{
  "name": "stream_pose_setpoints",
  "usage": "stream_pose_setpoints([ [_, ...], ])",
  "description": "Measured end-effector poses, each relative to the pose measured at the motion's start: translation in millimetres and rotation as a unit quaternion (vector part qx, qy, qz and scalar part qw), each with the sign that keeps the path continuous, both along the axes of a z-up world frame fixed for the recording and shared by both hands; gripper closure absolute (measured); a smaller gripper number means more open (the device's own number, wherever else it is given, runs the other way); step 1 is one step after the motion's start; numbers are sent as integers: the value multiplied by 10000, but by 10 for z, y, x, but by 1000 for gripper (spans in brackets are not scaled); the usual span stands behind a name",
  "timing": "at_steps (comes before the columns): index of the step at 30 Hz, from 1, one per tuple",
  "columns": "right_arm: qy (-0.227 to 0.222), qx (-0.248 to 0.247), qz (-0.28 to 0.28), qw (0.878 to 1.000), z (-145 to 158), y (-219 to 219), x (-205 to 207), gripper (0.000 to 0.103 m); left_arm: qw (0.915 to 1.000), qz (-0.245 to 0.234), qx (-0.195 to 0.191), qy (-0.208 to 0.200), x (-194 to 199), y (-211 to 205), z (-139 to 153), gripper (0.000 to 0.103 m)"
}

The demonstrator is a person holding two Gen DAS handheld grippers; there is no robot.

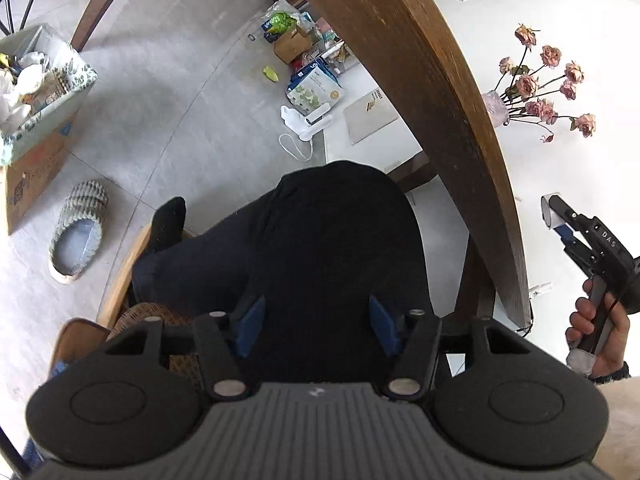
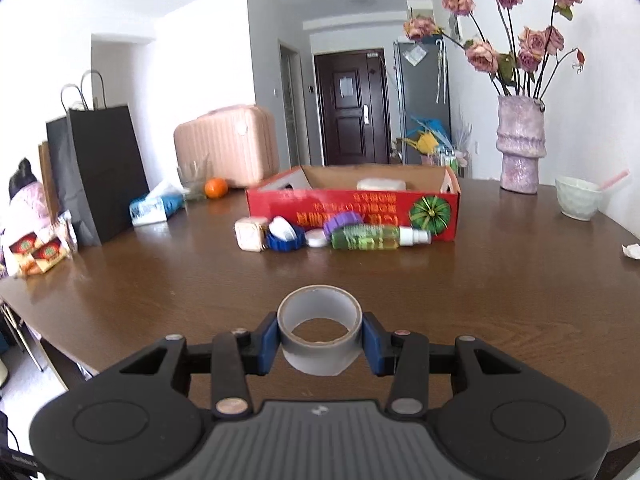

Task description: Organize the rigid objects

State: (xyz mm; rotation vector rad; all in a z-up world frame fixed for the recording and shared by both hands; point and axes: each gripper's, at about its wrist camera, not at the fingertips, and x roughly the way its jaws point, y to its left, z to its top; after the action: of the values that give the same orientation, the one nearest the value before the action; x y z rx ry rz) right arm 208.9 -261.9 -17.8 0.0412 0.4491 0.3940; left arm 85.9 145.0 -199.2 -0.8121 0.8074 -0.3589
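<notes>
My right gripper (image 2: 320, 336) is shut on a grey roll of tape (image 2: 320, 330) and holds it above the near part of the brown table (image 2: 480, 300). A red cardboard box (image 2: 352, 212) stands farther back on the table with a white block inside. In front of it lie a square cream jar (image 2: 251, 234), a blue lid (image 2: 285, 236), a white cap (image 2: 316, 238), a purple lid (image 2: 344, 222) and a green spray bottle (image 2: 376, 237). My left gripper (image 1: 316, 324) is open and empty, below the table edge, over the person's dark-clothed lap. The right gripper (image 1: 556, 216) with the tape also shows in the left wrist view.
On the table stand a pink vase of dried roses (image 2: 520, 144), a pale bowl (image 2: 578, 198), an orange (image 2: 216, 188), a tissue pack (image 2: 154, 208) and black paper bags (image 2: 100, 168). Below, the floor holds a slipper (image 1: 78, 232), cardboard boxes (image 1: 36, 168) and packets (image 1: 314, 88).
</notes>
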Motion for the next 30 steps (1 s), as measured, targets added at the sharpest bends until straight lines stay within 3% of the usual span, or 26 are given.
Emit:
stream_pose_setpoints([
  [1, -20, -58, 25, 10000, 10, 23, 8, 61, 9998, 23, 184, -112, 0, 9, 94, 85],
  [2, -54, -143, 27, 9999, 23, 50, 15, 61, 9986, 112, 485, -158, 16, 5, 198, 96],
  [4, -141, -204, 6, 9997, 46, 82, 26, 61, 9941, 294, 969, -396, 57, -11, 411, 100],
  [8, -95, -221, -39, 9997, 69, 113, 120, 61, 9822, 499, 1429, -1115, 79, 2, 964, 100],
  [10, -121, -227, -64, 9996, 84, 104, 166, 61, 9651, 358, 1901, -1767, 76, -56, 1316, 101],
  [13, -172, -186, -124, 9996, 145, 64, 266, 61, 9382, 276, 2247, -2617, 89, -44, 1812, 102],
  [18, -313, -91, -239, 9992, 302, -24, 570, 61, 9023, 302, 2669, -3372, 445, -156, 2380, 102],
  [21, -404, -85, -304, 9987, 444, -64, 816, 61, 8885, 144, 2913, -3542, 868, -315, 2553, 101],
  [24, -487, -153, -288, 9983, 611, -109, 1106, 61, 8866, -2, 3022, -3500, 1409, -504, 2648, 101],
  [27, -418, -166, -215, 9988, 771, -165, 1512, 61, 8968, -211, 2945, -3295, 2124, -627, 2693, 100],
  [30, -240, -178, -176, 9994, 855, -198, 2054, 61, 9136, -330, 2966, -2761, 2897, -773, 2660, 99],
])
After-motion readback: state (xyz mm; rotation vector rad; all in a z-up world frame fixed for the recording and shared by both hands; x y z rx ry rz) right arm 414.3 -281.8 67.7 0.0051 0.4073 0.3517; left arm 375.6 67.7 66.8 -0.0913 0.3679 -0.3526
